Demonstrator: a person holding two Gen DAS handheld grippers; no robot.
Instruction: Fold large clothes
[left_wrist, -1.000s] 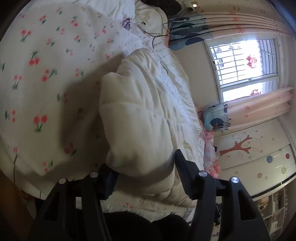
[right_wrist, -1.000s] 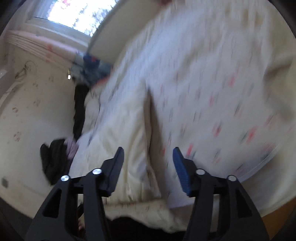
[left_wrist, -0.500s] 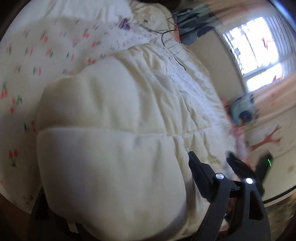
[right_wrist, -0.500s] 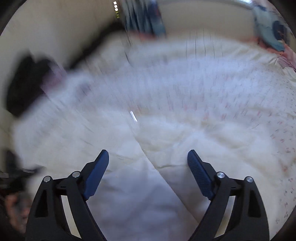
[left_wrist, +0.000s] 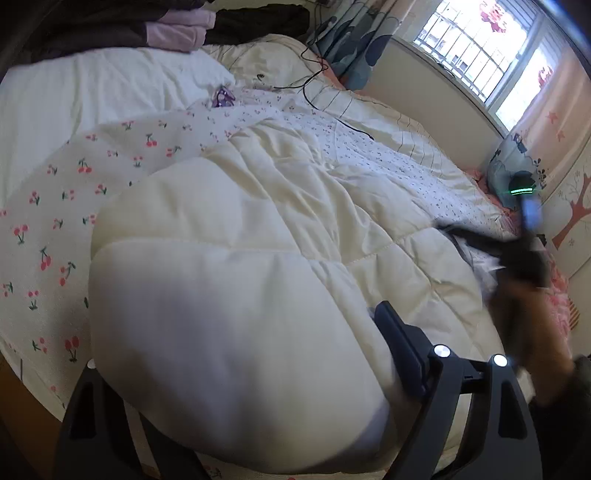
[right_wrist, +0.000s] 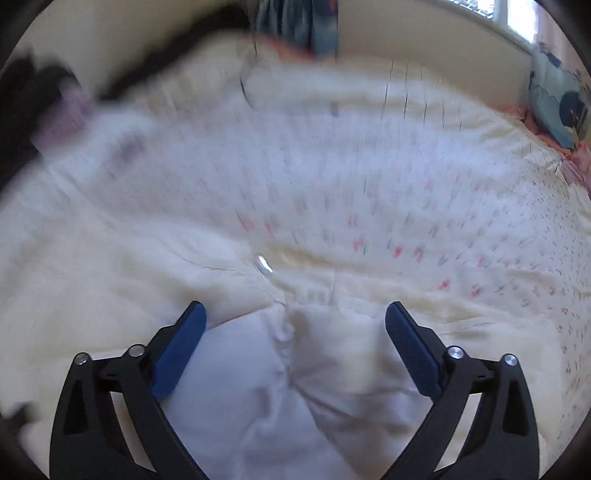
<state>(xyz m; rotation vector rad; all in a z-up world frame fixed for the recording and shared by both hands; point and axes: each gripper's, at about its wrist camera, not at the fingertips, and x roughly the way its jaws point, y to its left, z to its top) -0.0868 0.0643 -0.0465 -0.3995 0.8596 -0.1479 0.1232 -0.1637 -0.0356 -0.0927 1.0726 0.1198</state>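
A cream puffer jacket (left_wrist: 236, 280) lies on the cherry-print bedspread (left_wrist: 55, 229). In the left wrist view a thick padded fold of it bulges between the fingers of my left gripper (left_wrist: 236, 354) and hides the left finger; the right finger (left_wrist: 402, 350) presses its side. The jaws stand wide around the bulk. In the blurred right wrist view my right gripper (right_wrist: 295, 325) is open just above the jacket (right_wrist: 295, 387), near its zipper pull (right_wrist: 263, 264). The right gripper also shows, blurred, in the left wrist view (left_wrist: 524, 236).
Dark and lilac clothes (left_wrist: 173, 29) are piled at the head of the bed. A black cable (left_wrist: 314, 81) runs across the sheet. A blue cushion (right_wrist: 557, 103) lies by the wall under the window (left_wrist: 480, 48).
My left gripper has pushed into the jacket fold, which now fills its jaws. My right gripper swung from the bed's side to face the jacket's zipper, jaws wider apart.
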